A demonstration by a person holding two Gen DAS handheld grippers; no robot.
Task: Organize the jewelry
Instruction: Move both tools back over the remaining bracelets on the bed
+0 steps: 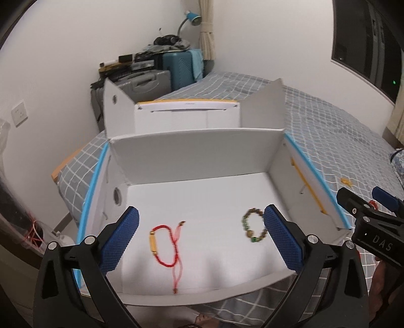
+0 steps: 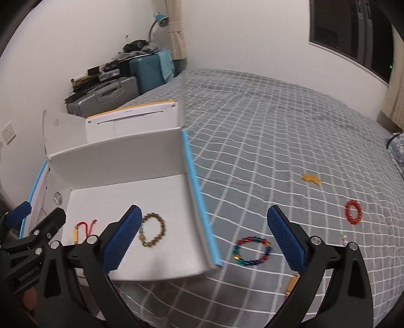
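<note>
Bracelets like the multicoloured bead bracelet (image 2: 253, 250) on the bed (image 2: 277, 141) – light, limp, slippery – pinch across 1 side; both grippers (image 1: 200, 236) (image 2: 204, 238) gape empty.

White walls (image 2: 240, 32) enclose a bedroom. A bed (image 2: 277, 126) spread with a grey cover checked in white lines fills most of the room. In the far corner stand a teal suitcase (image 1: 176, 68) and a grey hard case (image 1: 144, 84), piled with dark clutter, beneath a blue gooseneck lamp (image 1: 193, 19). Beige curtains (image 1: 207, 30) hang there. A dark window (image 2: 353, 30) sits at upper right, and a wall switch plate (image 1: 19, 113) at left.
</note>
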